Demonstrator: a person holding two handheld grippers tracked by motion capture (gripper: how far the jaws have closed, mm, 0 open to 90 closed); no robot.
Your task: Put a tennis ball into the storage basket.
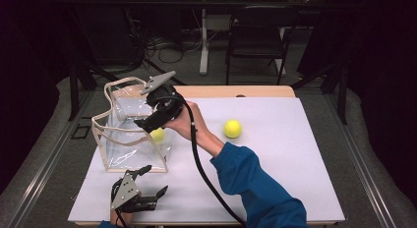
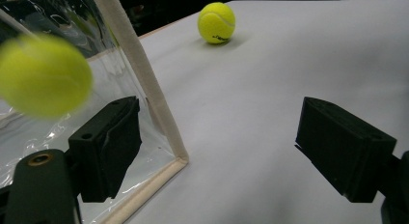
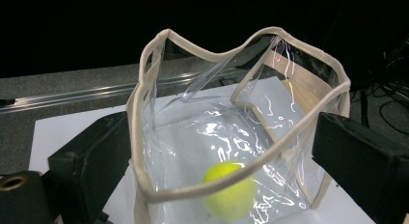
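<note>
**Ball inside the clear bag**

Left hand-held gripper [image 1: 156, 181] rests at the near left of the desk [image 1: 275, 184], its jaws spread wide with nothing between them, just beside the clear bag [image 1: 129, 139]. Right hand-held gripper [image 1: 140, 121] hovers over the bag's open top, jaws apart and gripping nothing. One tennis ball [image 3: 230, 190], blurred, is inside the bag near its bottom. Farther right, a second tennis ball [image 1: 232, 128] lies on the white desk, well apart from the bag.

The high view looks forward and down on the clear plastic cream-trimmed bag [image 1: 130, 127]; the right gripper view peers closely into it, the left gripper view sits low beside it.
</note>
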